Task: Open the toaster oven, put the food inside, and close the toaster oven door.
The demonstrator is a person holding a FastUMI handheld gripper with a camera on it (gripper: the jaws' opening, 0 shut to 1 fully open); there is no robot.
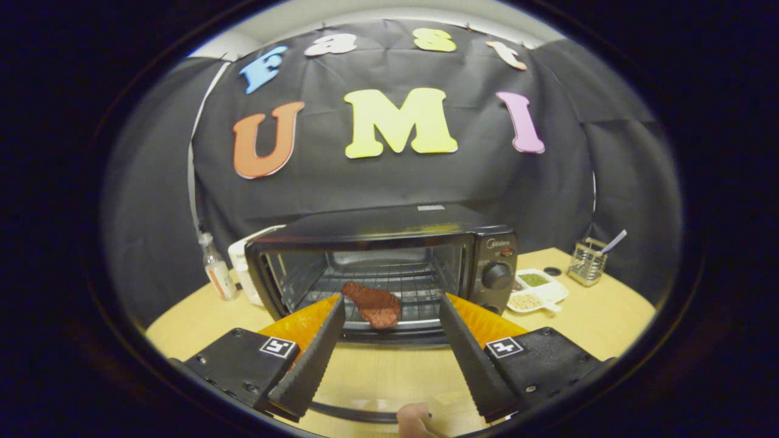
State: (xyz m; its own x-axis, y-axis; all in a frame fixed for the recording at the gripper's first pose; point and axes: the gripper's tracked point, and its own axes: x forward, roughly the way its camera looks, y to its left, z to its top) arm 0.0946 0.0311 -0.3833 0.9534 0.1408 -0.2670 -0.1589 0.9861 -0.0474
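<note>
Toaster oven (389,267) door down, cavity open ahead. Steak (372,304) lying on wire rack (401,286) at front edge, just beyond fingertips. Gripper (389,301) spread wide, gripping nothing, aimed level at opening. Fingertip (414,420) of person below, at door handle.

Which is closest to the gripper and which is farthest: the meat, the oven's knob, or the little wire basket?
The gripper is open, with nothing between its fingers.
1. Meat: just ahead of the fingers, on the oven's rack.
2. Knob: on the oven's right front panel.
3. Wire basket: far right, beyond the oven.
</note>
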